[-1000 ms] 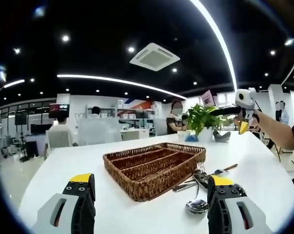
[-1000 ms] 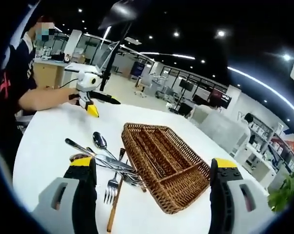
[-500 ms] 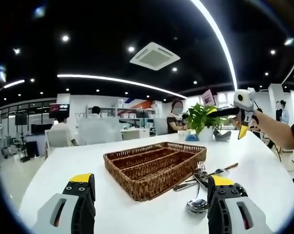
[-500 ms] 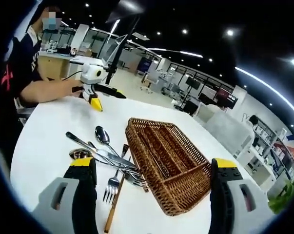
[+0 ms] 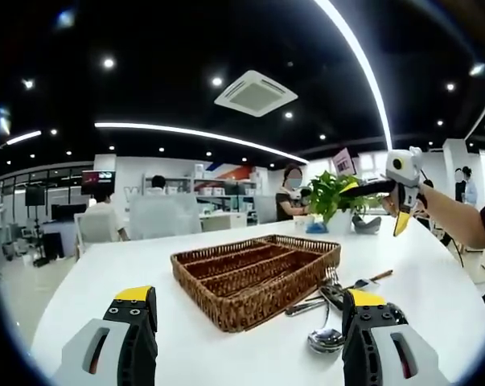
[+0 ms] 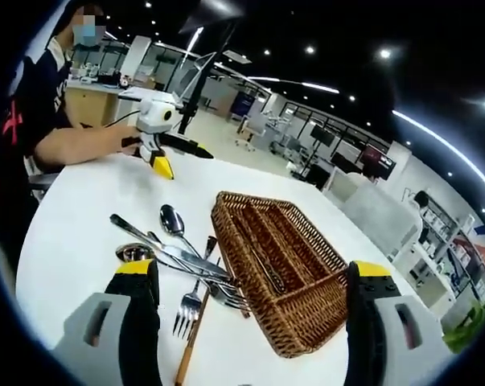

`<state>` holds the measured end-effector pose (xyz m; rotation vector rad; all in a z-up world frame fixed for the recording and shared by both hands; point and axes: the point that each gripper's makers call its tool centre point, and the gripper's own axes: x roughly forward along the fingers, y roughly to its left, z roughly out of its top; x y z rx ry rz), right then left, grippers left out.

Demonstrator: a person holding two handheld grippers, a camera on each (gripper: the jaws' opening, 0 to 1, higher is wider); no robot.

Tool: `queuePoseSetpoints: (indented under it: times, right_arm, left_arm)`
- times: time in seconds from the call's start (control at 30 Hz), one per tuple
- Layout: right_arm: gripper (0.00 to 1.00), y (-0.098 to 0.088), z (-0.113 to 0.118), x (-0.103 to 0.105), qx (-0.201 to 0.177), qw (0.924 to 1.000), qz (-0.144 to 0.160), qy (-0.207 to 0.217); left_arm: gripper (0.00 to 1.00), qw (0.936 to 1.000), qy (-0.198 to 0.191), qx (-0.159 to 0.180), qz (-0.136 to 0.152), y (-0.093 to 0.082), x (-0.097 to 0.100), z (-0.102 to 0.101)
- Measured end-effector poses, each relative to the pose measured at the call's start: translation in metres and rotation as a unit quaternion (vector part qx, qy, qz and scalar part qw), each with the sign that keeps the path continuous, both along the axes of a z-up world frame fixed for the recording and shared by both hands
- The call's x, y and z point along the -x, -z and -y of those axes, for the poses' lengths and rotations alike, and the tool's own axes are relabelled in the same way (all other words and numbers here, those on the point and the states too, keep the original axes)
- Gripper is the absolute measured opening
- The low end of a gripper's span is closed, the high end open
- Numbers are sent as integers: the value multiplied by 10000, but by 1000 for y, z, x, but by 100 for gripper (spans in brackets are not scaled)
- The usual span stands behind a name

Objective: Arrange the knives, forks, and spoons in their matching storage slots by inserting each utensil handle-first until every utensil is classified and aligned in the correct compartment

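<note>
**Wicker tray bare, cutlery heaped beside it**

Wicker tray (image 6: 278,269) sits near the middle of the white worktop (image 6: 73,217), its long slots lying open and, as far as the right gripper view shows, with no utensil in them. So I judge the sorting has not begun.

The cutlery lies in a crossed heap on the worktop, just beside one long wall of the tray. Two spoons (image 6: 171,219) point their bowls away from the right hand-held gripper. A fork (image 6: 187,305) lies nearest it, tines toward the camera. A wooden-handled piece (image 6: 192,342) runs along the tray's side, and knives (image 6: 202,269) cross the pile. They overlap, so any pick will probably disturb its neighbours. The fork, at the heap's outer edge, looks easiest to take first.

The right hand-held gripper (image 6: 250,322) hangs above the heap and the tray's near end with its jaws wide apart and nothing between them, likely lined up to choose a piece. The left hand-held gripper (image 5: 246,338) hangs low at the opposite edge, jaws also spread and holding nothing. In its view the heap (image 5: 334,297) lies on the tray's right.

A potted plant (image 5: 332,201) stands at the far edge, well apart from the work. People sit at desks beyond.
</note>
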<state>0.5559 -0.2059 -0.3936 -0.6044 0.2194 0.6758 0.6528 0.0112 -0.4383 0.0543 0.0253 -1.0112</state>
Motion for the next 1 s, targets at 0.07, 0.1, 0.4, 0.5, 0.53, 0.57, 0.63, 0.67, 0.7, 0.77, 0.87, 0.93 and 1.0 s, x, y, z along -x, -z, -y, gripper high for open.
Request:
queuePoseSetpoints:
  times: [0.07,0.1,0.4,0.5,0.53,0.57,0.63,0.67,0.7,0.77,0.87,0.93,1.0]
  right_arm:
    - [100,0,0,1,8,10000,0,4]
    - [100,0,0,1,9,10000,3,4]
    - [100,1,1,2,-4,10000,1,10]
    - [100,1,2,3,11,10000,13,14]
    - [100,0,3,4,14,10000,14,16]
    - [100,0,3,4,15,10000,15,15]
    - [100,-1,4,5,19,10000,20,20]
    - [100,-1,4,5,19,10000,26,22]
    - [100,-2,5,5,17,10000,30,25]
    - [100,-2,6,5,17,10000,32,31]
    - [100,-3,6,6,27,10000,34,31]
    - [100,-4,7,6,21,10000,46,31]
    - [100,-5,7,5,15,10000,54,36]
  left_arm:
    - [100,10000,-1,-4,5,0,0,0]
    - [100,10000,-3,-4,4,0,0,0]
    - [100,10000,-14,6,-2,0,0,0]
    - [100,10000,-11,2,-2,0,0,1]
    - [100,10000,-11,-2,-3,0,0,1]
    - [100,10000,-11,-4,-3,0,0,1]
    - [100,10000,-9,-1,-7,0,1,1]
    - [100,10000,-8,-4,-7,0,1,2]
    - [100,10000,-12,-9,-6,0,1,2]
    - [100,10000,-6,-9,-13,1,1,2]
    - [100,10000,-5,-22,-17,1,1,2]
    - [100,10000,-5,-26,-17,2,1,2]
    - [100,10000,-10,-18,-22,1,1,2]
